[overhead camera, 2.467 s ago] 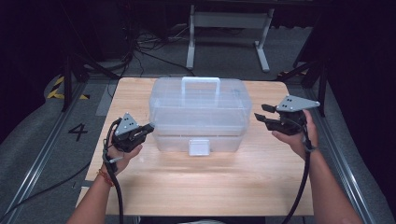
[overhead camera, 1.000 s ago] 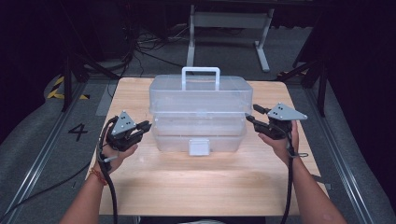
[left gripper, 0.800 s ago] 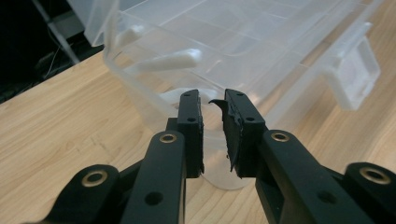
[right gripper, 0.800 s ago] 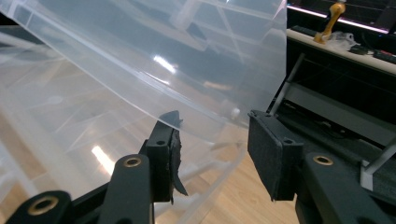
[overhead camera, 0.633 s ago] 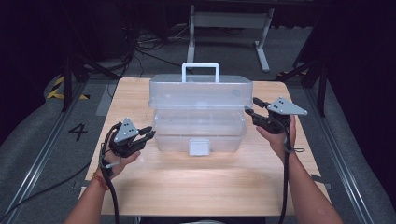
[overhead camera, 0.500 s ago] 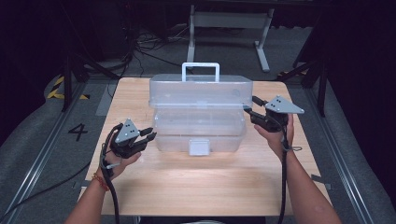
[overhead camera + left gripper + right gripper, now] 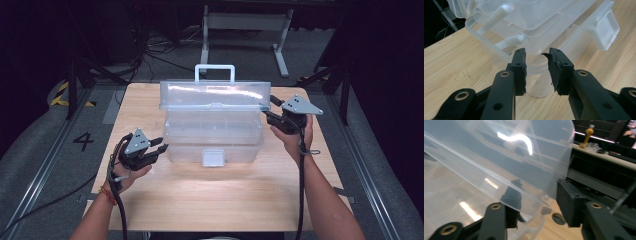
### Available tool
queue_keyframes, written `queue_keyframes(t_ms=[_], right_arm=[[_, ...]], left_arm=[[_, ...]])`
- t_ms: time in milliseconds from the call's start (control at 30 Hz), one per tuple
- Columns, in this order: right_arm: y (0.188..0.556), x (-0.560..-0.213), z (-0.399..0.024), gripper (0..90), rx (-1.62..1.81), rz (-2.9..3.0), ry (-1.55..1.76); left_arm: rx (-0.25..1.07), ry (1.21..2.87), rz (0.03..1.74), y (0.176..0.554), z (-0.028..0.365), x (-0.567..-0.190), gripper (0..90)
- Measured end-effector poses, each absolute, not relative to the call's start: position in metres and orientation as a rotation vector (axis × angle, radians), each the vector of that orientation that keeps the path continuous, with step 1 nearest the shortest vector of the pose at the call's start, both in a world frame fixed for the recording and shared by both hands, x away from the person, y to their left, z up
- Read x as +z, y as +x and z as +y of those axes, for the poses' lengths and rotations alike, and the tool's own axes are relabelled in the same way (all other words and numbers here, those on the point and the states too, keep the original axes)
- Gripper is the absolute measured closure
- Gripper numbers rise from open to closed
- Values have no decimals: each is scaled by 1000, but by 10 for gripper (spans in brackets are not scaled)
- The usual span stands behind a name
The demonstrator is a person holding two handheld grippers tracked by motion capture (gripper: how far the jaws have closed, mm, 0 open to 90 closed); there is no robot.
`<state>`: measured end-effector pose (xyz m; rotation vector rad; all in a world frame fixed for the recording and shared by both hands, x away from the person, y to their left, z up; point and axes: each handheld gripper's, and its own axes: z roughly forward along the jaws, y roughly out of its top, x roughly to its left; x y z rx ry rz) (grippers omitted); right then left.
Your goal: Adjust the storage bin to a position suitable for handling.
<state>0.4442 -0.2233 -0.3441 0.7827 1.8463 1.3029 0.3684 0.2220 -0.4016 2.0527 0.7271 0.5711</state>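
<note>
Lid [image 7: 215,97] edge between right tool [image 7: 267,111] jaws

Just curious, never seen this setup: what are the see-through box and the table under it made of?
The box looks like clear, glossy plastic: the table grain shows through its walls, and light glints off its raised lid. Its handle and front latch seem milkier plastic. The table looks like pale wood or wood-look laminate, with visible grain lines.

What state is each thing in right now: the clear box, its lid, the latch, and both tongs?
Clear box: upright on the table, open.
Lid: raised, held at its right edge.
Latch: undone, hanging on the front wall.
Left tongs: just been opening, nothing gripped.
Right tongs: shut on the lid's edge.
</note>
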Motion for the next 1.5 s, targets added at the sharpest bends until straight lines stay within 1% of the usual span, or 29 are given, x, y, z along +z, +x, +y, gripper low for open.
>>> queue_keyframes(t_ms=[167, 533, 633, 867, 1033, 1200, 1300, 1367, 1400, 1500], right_arm=[[448, -338, -221, 563, 1300, 1833, 785], [462, -327, -222, 622, 1297, 1829, 815], [470, -328, -222, 649, 1296, 1837, 837], [481, -331, -220, 681, 1251, 1850, 854], [489, -326, -221, 679, 1249, 1867, 835], [498, -323, -222, 679, 1276, 1867, 857], [501, -324, -223, 680, 1301, 1858, 864], [502, -325, -224, 680, 1312, 1852, 865], [503, -325, -224, 680, 1315, 1851, 866], [506, -323, -224, 680, 1318, 1857, 875]], left_arm=[[559, 2062, 718, 369, 220, -403, 669], [559, 2059, 722, 369, 220, -404, 659], [553, 2053, 726, 371, 221, -404, 658], [546, 2058, 719, 372, 222, -404, 656], [542, 2060, 717, 373, 223, -404, 655], [544, 2075, 717, 372, 223, -404, 638], [563, 2093, 729, 371, 227, -404, 613], [591, 2097, 759, 368, 231, -406, 598], [604, 2102, 781, 367, 233, -407, 572], [600, 2138, 819, 363, 241, -415, 544]])
